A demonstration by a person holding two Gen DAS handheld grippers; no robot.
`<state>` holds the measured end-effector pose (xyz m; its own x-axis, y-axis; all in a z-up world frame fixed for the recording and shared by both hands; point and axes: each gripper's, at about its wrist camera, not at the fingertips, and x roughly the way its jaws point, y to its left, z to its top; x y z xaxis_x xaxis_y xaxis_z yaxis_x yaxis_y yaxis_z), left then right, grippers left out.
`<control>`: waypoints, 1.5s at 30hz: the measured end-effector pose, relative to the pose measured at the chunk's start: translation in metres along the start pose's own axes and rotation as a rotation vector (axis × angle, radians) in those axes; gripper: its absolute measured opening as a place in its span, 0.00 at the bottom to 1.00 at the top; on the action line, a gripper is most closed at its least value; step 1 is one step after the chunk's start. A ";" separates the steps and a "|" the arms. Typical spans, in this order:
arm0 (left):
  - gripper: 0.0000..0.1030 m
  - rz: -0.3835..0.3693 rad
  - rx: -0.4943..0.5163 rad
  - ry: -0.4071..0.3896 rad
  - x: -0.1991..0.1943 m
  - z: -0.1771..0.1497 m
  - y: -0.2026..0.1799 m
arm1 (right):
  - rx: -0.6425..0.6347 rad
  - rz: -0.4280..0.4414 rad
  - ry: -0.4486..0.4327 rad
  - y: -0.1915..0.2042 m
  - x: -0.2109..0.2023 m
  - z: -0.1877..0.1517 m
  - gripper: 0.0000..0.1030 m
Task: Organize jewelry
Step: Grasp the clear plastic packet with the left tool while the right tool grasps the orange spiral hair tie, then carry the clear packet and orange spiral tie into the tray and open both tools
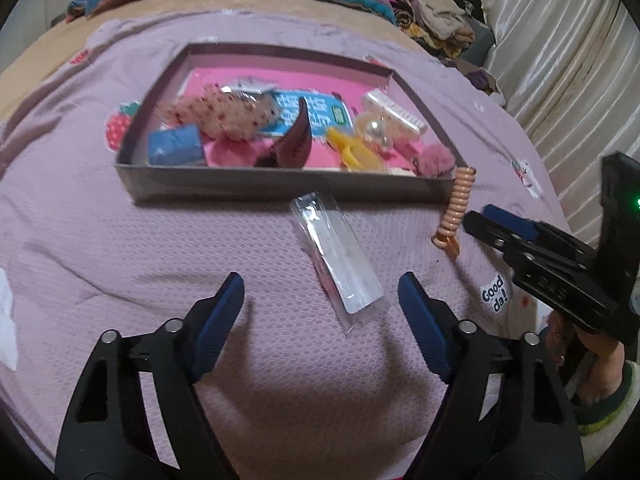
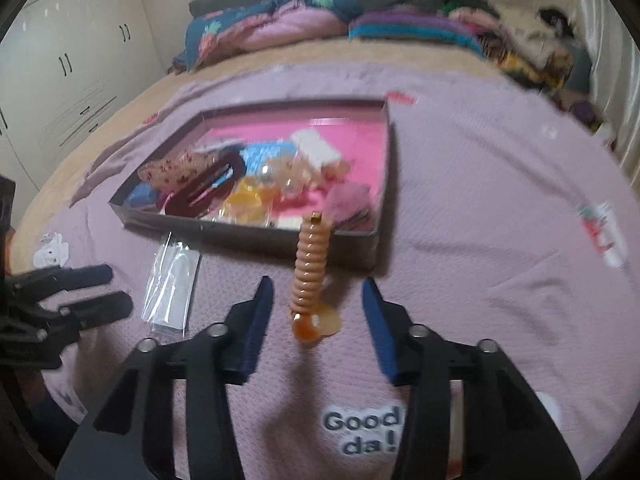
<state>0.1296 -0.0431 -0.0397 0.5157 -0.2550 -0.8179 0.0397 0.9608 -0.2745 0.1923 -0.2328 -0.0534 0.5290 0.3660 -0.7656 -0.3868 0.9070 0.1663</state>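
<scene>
Packet (image 1: 336, 256) and coil (image 1: 456, 204) before the tray (image 1: 280, 190)

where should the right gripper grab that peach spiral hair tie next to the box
Probably across the coiled middle of the peach spiral hair tie, coming down from above. It lies lengthwise on the bedspread, in line with the right gripper, so the open jaws already stand either side of its narrow width. The amber charm at the near end looks flat and harder to pinch; the far end sits by the box wall.

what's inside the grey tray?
Tray: pink floor, spotted pouch, blue box, dark maroon clip, yellow clip, white clip, pink pompom, blue card. Whatever lies under them is covered.
</scene>
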 end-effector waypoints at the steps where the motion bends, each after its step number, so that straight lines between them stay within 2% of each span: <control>1: 0.66 -0.008 -0.002 0.009 0.004 0.000 -0.001 | 0.020 0.018 0.009 -0.002 0.006 0.001 0.40; 2: 0.65 -0.013 -0.001 0.016 0.006 -0.001 -0.002 | 0.032 0.020 0.020 -0.003 0.010 0.002 0.39; 4: 0.61 -0.019 0.002 0.033 0.014 0.000 -0.005 | 0.046 0.032 0.032 -0.005 0.017 0.004 0.30; 5: 0.55 -0.023 -0.001 0.041 0.018 0.000 -0.005 | 0.050 0.041 0.035 -0.006 0.020 0.004 0.21; 6: 0.52 -0.031 -0.006 0.050 0.021 0.000 -0.006 | 0.053 0.049 0.036 -0.007 0.020 0.004 0.17; 9: 0.45 -0.033 0.000 0.070 0.034 0.002 -0.011 | 0.049 0.055 0.010 -0.008 0.013 0.002 0.17; 11: 0.37 -0.018 0.018 0.069 0.036 0.002 -0.015 | 0.033 0.041 -0.015 -0.008 0.004 0.001 0.17; 14: 0.32 0.004 0.048 0.064 0.037 0.002 -0.021 | 0.029 0.032 -0.053 -0.009 -0.011 0.000 0.17; 21: 0.31 -0.011 0.061 0.022 0.013 0.008 -0.021 | 0.022 0.029 -0.114 -0.007 -0.040 0.002 0.17; 23: 0.25 -0.014 0.061 -0.004 0.001 0.012 -0.020 | 0.016 0.031 -0.130 -0.005 -0.047 0.004 0.17; 28: 0.22 -0.008 0.056 -0.066 -0.024 0.025 -0.014 | 0.000 0.029 -0.165 0.002 -0.061 0.013 0.17; 37: 0.21 -0.011 0.052 -0.166 -0.057 0.055 -0.010 | -0.035 0.015 -0.215 0.014 -0.077 0.032 0.17; 45: 0.21 0.008 0.050 -0.223 -0.067 0.088 0.000 | -0.056 0.004 -0.245 0.021 -0.079 0.056 0.17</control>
<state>0.1698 -0.0168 0.0599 0.6921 -0.2220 -0.6868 0.0742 0.9684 -0.2382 0.1850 -0.2307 0.0453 0.6923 0.4154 -0.5900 -0.4268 0.8950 0.1294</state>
